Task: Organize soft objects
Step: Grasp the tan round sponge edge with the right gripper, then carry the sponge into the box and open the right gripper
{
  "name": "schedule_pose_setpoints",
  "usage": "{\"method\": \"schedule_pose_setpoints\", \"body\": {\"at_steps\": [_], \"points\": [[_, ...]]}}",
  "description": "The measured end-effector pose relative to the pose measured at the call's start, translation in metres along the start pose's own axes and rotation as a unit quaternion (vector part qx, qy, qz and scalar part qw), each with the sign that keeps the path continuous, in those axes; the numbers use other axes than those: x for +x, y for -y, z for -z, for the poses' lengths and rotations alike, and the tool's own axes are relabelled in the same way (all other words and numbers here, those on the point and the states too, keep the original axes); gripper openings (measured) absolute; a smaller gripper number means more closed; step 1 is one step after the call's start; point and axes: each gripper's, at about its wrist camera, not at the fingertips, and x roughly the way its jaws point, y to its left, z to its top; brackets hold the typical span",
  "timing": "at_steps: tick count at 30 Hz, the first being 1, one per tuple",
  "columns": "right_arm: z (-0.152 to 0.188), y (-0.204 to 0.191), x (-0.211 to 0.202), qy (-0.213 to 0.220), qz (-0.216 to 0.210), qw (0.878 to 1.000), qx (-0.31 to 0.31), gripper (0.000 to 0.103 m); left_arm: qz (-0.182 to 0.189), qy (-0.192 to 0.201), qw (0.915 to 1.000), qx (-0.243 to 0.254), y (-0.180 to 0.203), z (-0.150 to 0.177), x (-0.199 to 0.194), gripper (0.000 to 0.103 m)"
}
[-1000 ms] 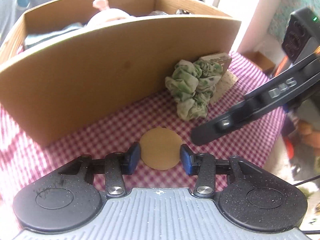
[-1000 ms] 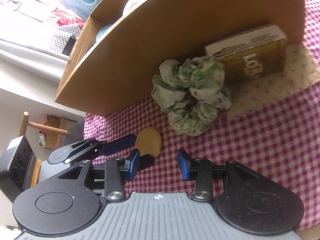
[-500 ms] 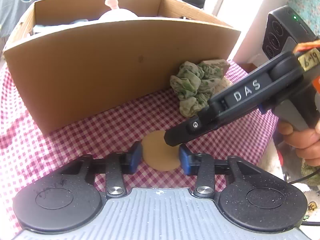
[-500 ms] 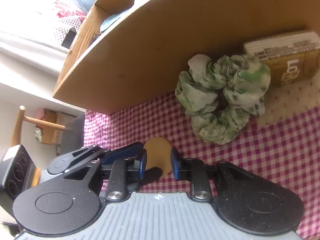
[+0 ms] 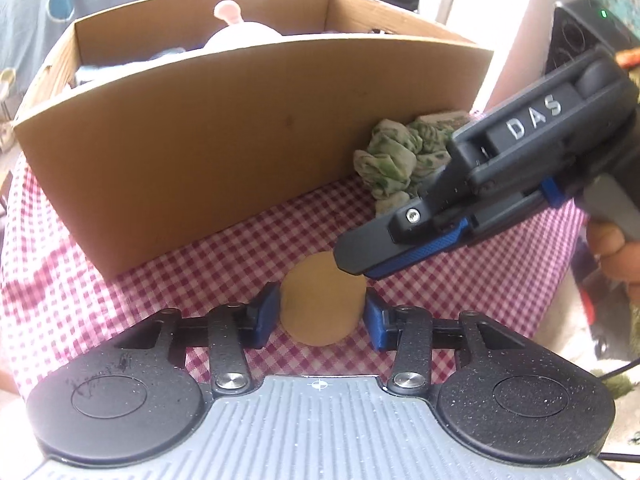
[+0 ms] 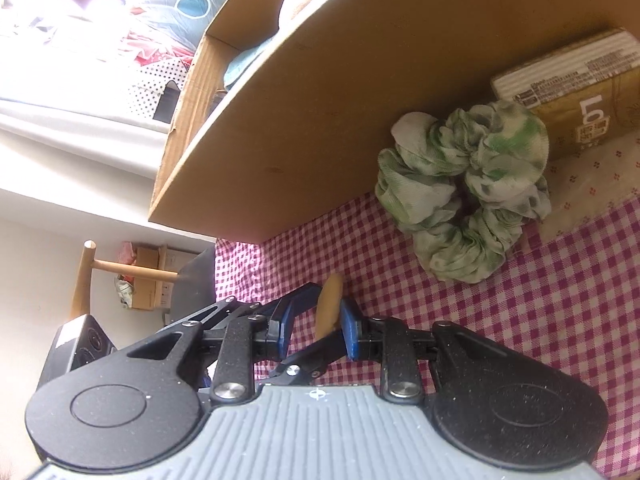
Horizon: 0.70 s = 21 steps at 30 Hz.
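Down on the red-and-white checked table (image 5: pixel 80 280), a tan round pad (image 5: pixel 320 304) sits between the fingers of the left gripper (image 5: pixel 320 316). Both blue pads press against its sides, so the left fingers are closed on it. From the right wrist view the same pad (image 6: pixel 329 300) appears edge-on, and the right gripper (image 6: pixel 316 326) has its own fingers shut onto its rim, one blue pad on each face. In the left wrist view the right gripper (image 5: pixel 356 258) comes in from the right side, its black finger tip overlapping the upper right edge of the pad. A hand (image 5: pixel 616 252) grips its handle at the frame edge.

Behind the pad stands a cardboard box (image 5: pixel 240 128), open at the top. Inside it shows a pale plush toy (image 5: pixel 240 34) with a pink knob on top, next to some light blue fabric (image 6: pixel 244 66). A green mottled scrunchie (image 6: pixel 464 192) lies on the table against the box's front wall, well apart from the pad. Just behind the scrunchie, touching it, a gold-coloured packet (image 6: pixel 580 96) leans against the box. A cream cloth with small red dots (image 6: pixel 592 184) lies under the packet and beside the scrunchie.
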Motion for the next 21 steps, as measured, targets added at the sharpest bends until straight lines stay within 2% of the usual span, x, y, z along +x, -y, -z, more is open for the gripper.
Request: {"method": "schedule_pose_setpoints", "body": {"at_steps": [10, 21], "points": [[0.001, 0.004, 0.005, -0.009, 0.028, 1.0, 0.0, 0.028, -0.009, 0.001, 0.9999, 0.01, 0.005, 0.001, -0.001, 0.044], [0.002, -0.01, 0.018, -0.005, 0.044, 0.998, -0.044, 0.011, -0.013, -0.001, 0.9997, 0.021, 0.016, 0.001, 0.005, 0.044]]}}
